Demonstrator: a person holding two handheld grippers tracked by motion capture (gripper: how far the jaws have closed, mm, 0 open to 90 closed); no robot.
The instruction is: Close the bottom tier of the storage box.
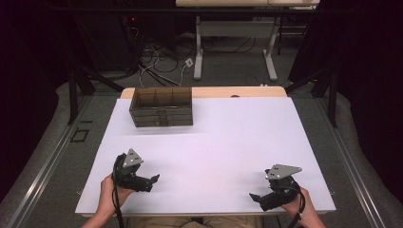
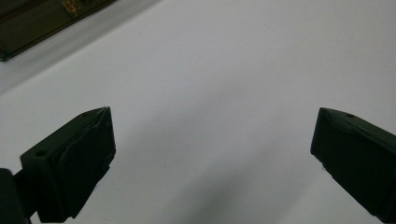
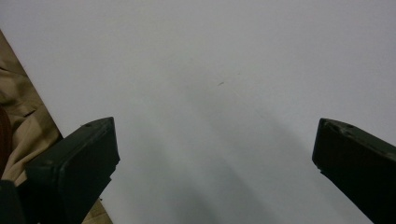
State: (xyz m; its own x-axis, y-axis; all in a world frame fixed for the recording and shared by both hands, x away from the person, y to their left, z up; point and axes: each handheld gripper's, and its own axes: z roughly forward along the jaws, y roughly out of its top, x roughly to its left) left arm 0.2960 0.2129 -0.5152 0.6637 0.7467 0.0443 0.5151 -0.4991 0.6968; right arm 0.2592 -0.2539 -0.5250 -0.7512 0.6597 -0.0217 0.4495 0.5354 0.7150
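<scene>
A dark, see-through drawer box with several top compartments stands at the far left of the white table sheet. Its corner appears at the top left of the left gripper view. My left gripper rests low at the near left, jaws wide apart with only white sheet between them. My right gripper sits at the near right edge, pointing left, also open and holding nothing.
Beyond the table's far edge lie floor cables and the legs of another desk. Dark stands flank both sides. In the right gripper view, beige cloth of the person's clothing lies past the sheet's near edge.
</scene>
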